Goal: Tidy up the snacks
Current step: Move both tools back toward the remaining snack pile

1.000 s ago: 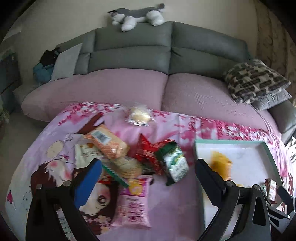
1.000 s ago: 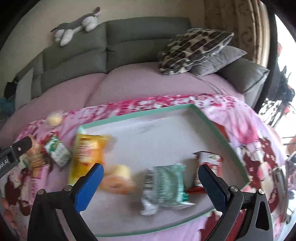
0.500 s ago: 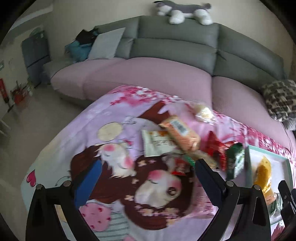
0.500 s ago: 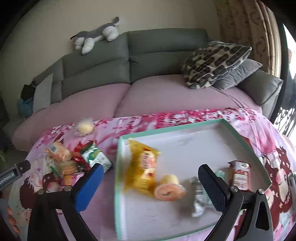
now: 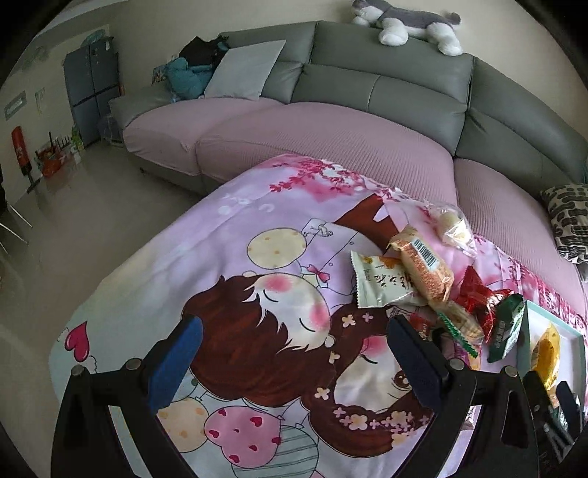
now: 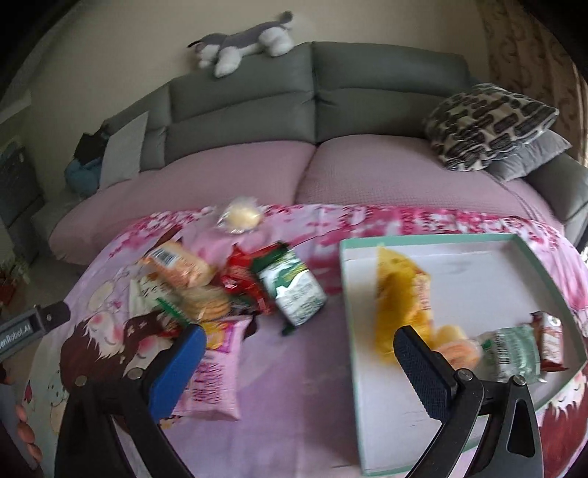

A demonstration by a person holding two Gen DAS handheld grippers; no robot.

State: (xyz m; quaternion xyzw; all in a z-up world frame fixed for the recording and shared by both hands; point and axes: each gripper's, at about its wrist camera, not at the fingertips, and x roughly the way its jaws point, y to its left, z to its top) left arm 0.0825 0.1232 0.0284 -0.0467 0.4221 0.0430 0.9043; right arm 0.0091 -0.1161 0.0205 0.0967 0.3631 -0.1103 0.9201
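The left gripper (image 5: 294,353) is hanging over the pink cartoon cloth (image 5: 235,257), its jaws wide apart and holding nothing. The right gripper (image 6: 299,353) is hanging with jaws wide and empty too. A pile of snack packs is lying on the cloth: an orange cracker pack (image 6: 176,264), a green and white bag (image 6: 296,290) and a pink bag (image 6: 217,371). The white tray with a green rim (image 6: 433,242) is sitting beside them, holding a yellow bag (image 6: 400,294), a small green pack (image 6: 512,353) and a red pack (image 6: 549,340).

A home living room: grey sofa (image 5: 386,88), plush dog (image 5: 408,18), cushions (image 6: 485,125).
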